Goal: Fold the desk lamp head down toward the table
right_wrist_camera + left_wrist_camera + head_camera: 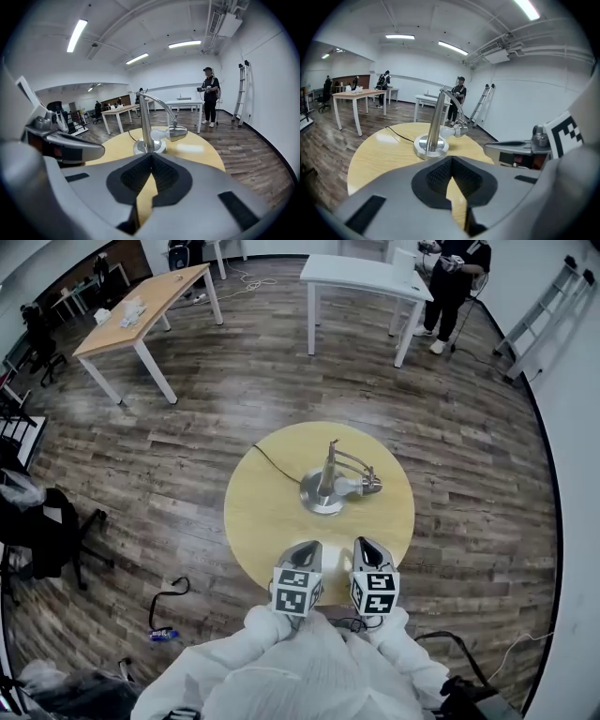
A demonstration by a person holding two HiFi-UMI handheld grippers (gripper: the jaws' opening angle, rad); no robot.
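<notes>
No word, brand name, number or sign is legible in any view. The only printed marks are black-and-white square code patterns on the white marker cube (297,592) of the left tongs (313,545) and on the matching white cube (375,590) of the right tongs (362,542). One such pattern also shows at the right edge of the left gripper view. None forms a readable character.
</notes>
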